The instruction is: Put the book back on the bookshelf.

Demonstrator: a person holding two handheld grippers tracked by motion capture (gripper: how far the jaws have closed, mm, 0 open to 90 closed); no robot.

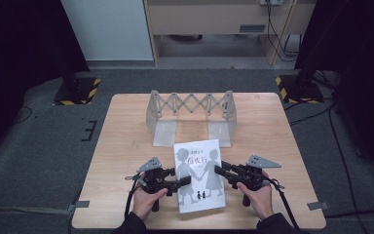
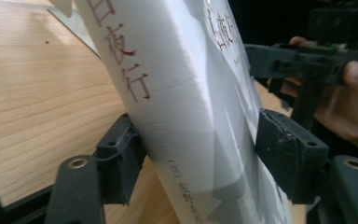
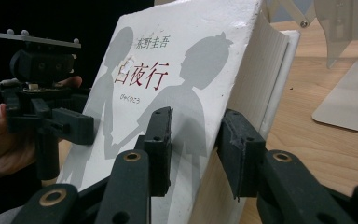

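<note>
High view first: a white book point(image 1: 199, 175) stands near the 6 o'clock edge of the pale wood-grain surface point(image 1: 121, 146), its cover printed with grey silhouettes of two figures holding hands and dark red characters. At 12 o'clock from it sits an expanding book rack point(image 1: 191, 117), a grey scissor lattice between two flat end plates with smooth base flaps. A person's hands come in from 6 o'clock. The left gripper point(image 1: 185, 181), black and angular with a grey three-cornered plate on top, meets the book's 9 o'clock edge; the right gripper point(image 1: 219, 170) meets its 3 o'clock edge.

Left gripper view gives what the overhead cannot: the book's rounded, matte spine point(image 2: 168, 93) with red characters running down it, sitting between the two blocky black jaws. The jaw on the spine side presses against it and the other touches the cover, so this gripper is clenched on the book. The right gripper point(image 2: 261, 60) and hand point(image 2: 349, 102) show beyond.

Right gripper view shows the ribbed stack of page edges point(image 3: 256, 79) and the front cover point(image 3: 168, 74). One jaw lies on the cover, the other against the back, grasping the book, which tilts off the surface. The left gripper point(image 3: 81, 128) touches the far edge.
</note>
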